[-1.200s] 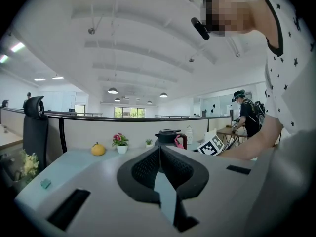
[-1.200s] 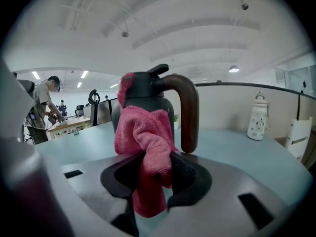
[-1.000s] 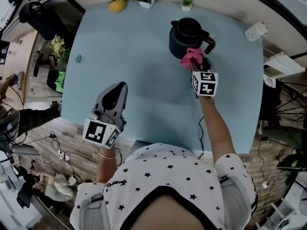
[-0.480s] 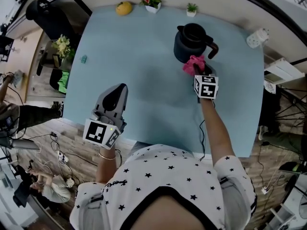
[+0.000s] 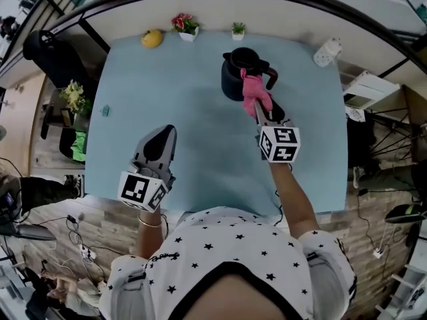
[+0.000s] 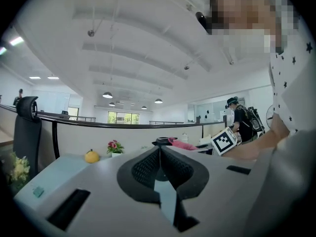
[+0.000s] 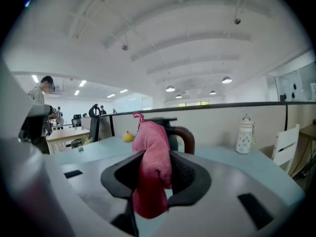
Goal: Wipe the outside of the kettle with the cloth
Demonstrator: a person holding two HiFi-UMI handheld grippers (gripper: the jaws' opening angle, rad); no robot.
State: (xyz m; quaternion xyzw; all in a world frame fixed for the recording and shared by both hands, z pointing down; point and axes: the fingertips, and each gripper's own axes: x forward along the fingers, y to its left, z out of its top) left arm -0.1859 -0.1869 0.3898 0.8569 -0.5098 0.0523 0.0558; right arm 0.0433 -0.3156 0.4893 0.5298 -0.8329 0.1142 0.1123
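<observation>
A dark kettle [image 5: 237, 73] with a curved handle stands on the pale blue table [image 5: 193, 112] toward the far side. My right gripper [image 5: 261, 109] is shut on a pink cloth [image 5: 253, 93] that lies against the kettle's near side, by the handle. In the right gripper view the pink cloth [image 7: 152, 169] hangs between the jaws with the kettle [image 7: 174, 132] right behind it. My left gripper [image 5: 160, 139] is shut with nothing in it, near the table's front left. In the left gripper view its jaws meet, and the kettle [image 6: 163, 141] shows beyond them.
A yellow fruit [image 5: 151, 39], a red flower pot [image 5: 183, 25] and a small green plant [image 5: 237, 30] line the table's far edge. A white bottle [image 5: 325, 51] stands at the far right corner. A black chair [image 5: 53, 55] is off the table's left side.
The right gripper has lifted the pink cloth from low beside the kettle's base up onto its side by the handle. The left gripper stays where it was.
</observation>
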